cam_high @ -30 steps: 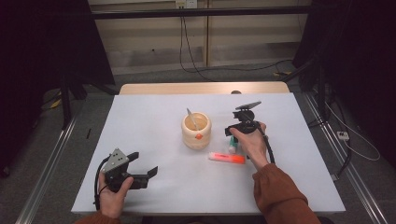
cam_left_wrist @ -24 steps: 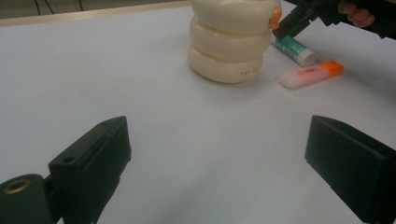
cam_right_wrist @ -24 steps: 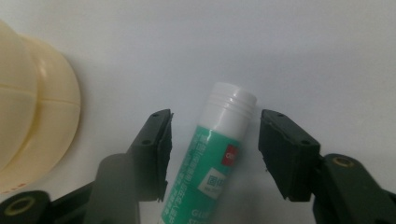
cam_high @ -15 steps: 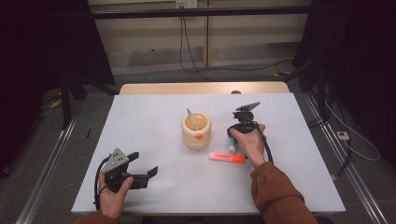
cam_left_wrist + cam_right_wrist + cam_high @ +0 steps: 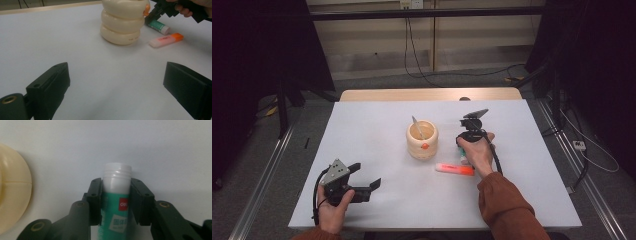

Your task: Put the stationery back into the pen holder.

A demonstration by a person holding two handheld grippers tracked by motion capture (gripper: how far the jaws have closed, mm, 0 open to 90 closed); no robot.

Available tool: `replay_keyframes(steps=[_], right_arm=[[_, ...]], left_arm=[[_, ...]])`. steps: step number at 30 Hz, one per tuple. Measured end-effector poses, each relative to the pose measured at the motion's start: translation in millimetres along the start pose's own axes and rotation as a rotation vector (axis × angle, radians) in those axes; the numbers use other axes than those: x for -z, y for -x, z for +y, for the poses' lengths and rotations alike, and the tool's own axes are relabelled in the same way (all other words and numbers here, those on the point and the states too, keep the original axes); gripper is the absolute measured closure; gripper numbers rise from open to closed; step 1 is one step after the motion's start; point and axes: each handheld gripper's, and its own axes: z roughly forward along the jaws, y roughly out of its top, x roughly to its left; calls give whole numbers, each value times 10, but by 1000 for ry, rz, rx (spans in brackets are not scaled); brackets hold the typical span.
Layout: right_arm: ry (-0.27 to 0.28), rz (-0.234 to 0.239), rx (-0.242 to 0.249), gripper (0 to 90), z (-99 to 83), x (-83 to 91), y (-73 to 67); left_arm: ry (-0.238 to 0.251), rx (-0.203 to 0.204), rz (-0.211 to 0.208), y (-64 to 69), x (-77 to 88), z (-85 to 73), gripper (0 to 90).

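Note:
A green glue stick [image 5: 117, 173] with a white cap lies on the white table [image 5: 377, 125], just right of a cream ringed holder [image 5: 422, 142]. My right gripper [image 5: 116, 183] points down at it. Its jaws have just been closing, and the pads now press on both sides of the stick below the cap. The left gripper view shows the stick [image 5: 157, 25] under that gripper. An orange highlighter [image 5: 454, 169] lies flat in front of it. My left gripper [image 5: 367, 175] rests near the front left, its jaws open and empty [image 5: 115, 72].
The holder [image 5: 122, 22] has a thin utensil [image 5: 417, 127] standing in it and an orange mark on its side. The highlighter [image 5: 166, 40] lies right of the holder. Floor rails and cables run past the table's sides and far edge.
The right hand has shifted only slightly over the glue stick. The left hand and gripper have kept still.

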Motion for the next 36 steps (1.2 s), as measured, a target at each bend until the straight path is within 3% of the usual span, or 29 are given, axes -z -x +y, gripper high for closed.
replay_keyframes(steps=[9, 16, 28, 32, 36], right_arm=[[16, 1, 8, 657, 1, -8, -3], [39, 31, 49, 658, 0, 12, -2], [122, 109, 85, 659, -25, 87, 62], [168, 115, 73, 660, -39, 128, 96], [233, 155, 64, 660, -54, 199, 125]], left_arm=[[-1, 1, 0, -2, -1, -1, 67], [0, 1, 1, -3, 0, -1, 67], [0, 1, 5, -5, -2, -2, 67], [0, 1, 4, -3, -4, -2, 67], [-1, 3, 3, -3, -6, -3, 67]])
